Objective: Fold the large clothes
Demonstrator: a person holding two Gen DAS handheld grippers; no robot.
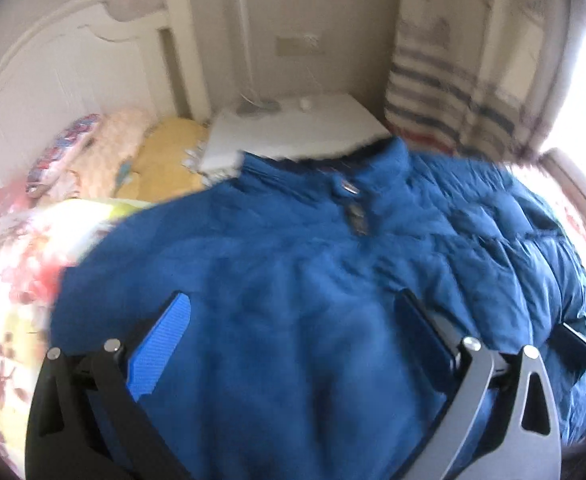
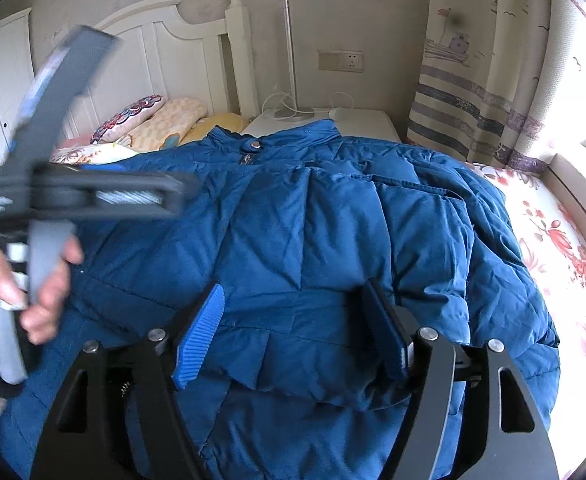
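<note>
My right gripper [image 2: 293, 332] stands with its jaws apart over the lower front of the blue padded jacket [image 2: 313, 220]; a fold of the hem bulges up between the fingers, but the pads do not press on it, so I read it as released rather than gripped. My left gripper [image 1: 297, 332] likewise hovers with its jaws spread wide above the jacket's front, holding nothing; in the right wrist view its body crosses at 9 o'clock, blurred, with the person's hand [image 2: 21, 292] on its handle. The jacket lies on the bed [image 2: 565, 240], collar toward 12 o'clock, snap and zipper closed at the neck. I judge the task early to midway: the sleeve at 2 o'clock appears folded in over the chest and the hem looks turned up, while the side at 9 o'clock and the final halving seem left to do. The left wrist view is motion-blurred, so seams there are unreadable; the jacket's 9 o'clock sleeve is hidden behind the left gripper, and the nearest hem is cut off beneath both grippers' frames.
</note>
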